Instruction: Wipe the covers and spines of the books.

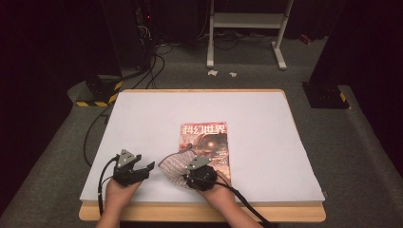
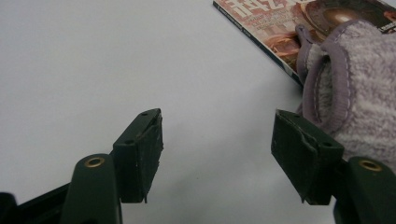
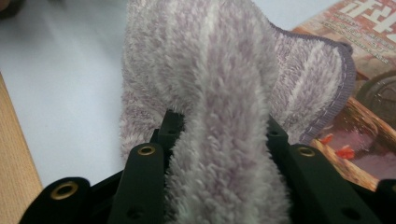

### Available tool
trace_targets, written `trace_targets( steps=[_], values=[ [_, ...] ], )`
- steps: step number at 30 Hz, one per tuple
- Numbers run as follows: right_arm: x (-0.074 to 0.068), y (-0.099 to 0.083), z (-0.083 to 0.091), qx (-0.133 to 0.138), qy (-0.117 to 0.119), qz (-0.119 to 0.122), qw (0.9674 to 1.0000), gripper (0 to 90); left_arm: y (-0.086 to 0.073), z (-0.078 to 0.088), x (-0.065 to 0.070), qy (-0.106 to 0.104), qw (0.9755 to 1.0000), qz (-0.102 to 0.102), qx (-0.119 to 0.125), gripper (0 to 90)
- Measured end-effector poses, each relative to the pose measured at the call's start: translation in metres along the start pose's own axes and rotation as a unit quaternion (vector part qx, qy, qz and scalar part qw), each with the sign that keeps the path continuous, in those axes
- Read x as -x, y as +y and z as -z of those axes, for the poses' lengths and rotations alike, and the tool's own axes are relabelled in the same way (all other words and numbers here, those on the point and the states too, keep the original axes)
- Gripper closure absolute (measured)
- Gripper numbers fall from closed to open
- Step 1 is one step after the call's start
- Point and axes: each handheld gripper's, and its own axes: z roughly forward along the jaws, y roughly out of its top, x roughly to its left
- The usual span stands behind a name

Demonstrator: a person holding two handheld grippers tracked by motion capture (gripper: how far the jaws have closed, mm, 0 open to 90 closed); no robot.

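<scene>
Right hand-held gripper (image 3: 217, 140): clenching a bunched fold of the towel (image 3: 210, 70).
Towel: draping ahead of it, overlapping the magazine (image 1: 205, 142) corner on the desk (image 1: 266, 114).
Handling: seeming soft, light, limp; pinching a thick fold is holding best.
Left hand-held gripper (image 2: 217, 154): hovering released, towel just beside.

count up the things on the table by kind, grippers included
grippers: 2, left gripper with fingers apart on nothing, right gripper shut on the cloth
striped purple cloth: 1
magazine: 1
total: 4
</scene>
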Motion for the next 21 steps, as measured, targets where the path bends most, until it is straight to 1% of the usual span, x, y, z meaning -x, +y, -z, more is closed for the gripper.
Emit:
trace_targets(
  steps=[3, 6, 11, 13, 16, 17, 21],
  values=[
    [-0.002, 0.000, 0.001, 0.000, -0.003, 0.007, 1.0000, 63.5, 0.001, -0.001, 0.000, -0.001, 1.0000, 0.001, -0.001, 34.2],
    [0.001, -0.004, 0.005, -0.002, -0.007, 0.004, 1.0000, 63.6, 0.001, -0.002, 0.001, -0.001, 1.0000, -0.001, -0.001, 34.2],
    [0.017, -0.018, 0.017, -0.001, -0.022, -0.015, 0.9997, 63.7, 0.001, -0.003, 0.002, -0.001, 1.0000, -0.005, -0.003, 34.1],
    [0.023, -0.024, 0.023, 0.000, -0.030, -0.022, 0.9993, 63.7, 0.001, -0.004, 0.003, -0.002, 1.0000, -0.004, -0.002, 34.0],
    [0.033, -0.033, 0.033, 0.000, -0.043, -0.036, 0.9985, 63.7, 0.002, -0.004, 0.004, -0.003, 1.0000, -0.007, -0.002, 34.1],
    [0.039, -0.038, 0.038, -0.001, -0.051, -0.042, 0.9978, 63.7, 0.002, -0.004, 0.004, -0.003, 1.0000, -0.007, -0.001, 34.0],
    [0.051, -0.051, 0.051, -0.001, -0.068, -0.056, 0.9961, 63.7, 0.002, -0.004, 0.004, -0.004, 1.0000, -0.008, -0.001, 34.0]
  ],
)
